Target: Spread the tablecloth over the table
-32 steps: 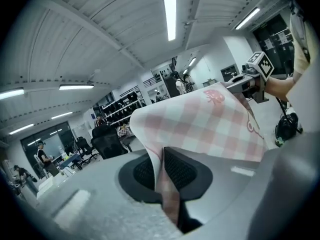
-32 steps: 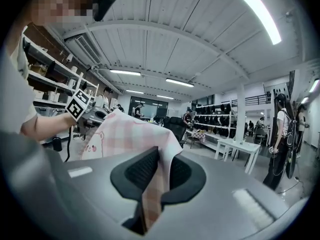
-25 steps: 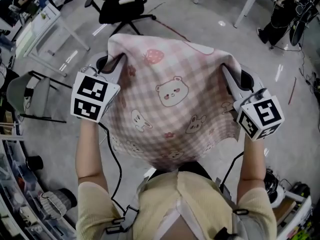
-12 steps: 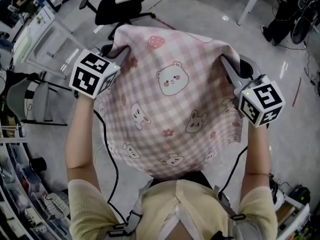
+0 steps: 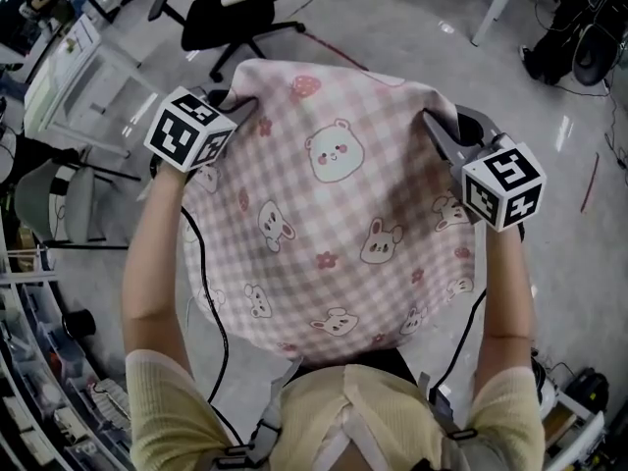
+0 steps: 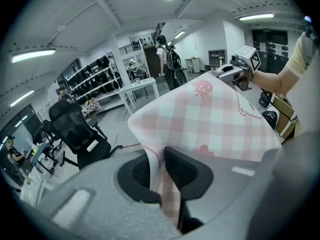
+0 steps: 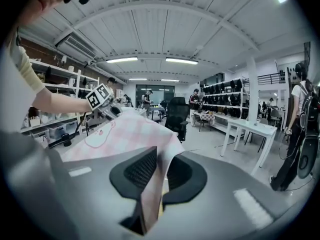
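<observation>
Jaws of left gripper and right gripper each pinch 1 tablecloth corner; it spans between them.

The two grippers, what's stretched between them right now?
The pink checked tablecloth spans from the left gripper to the right gripper, each shut on its edge. The head view shows the whole stretch.
</observation>
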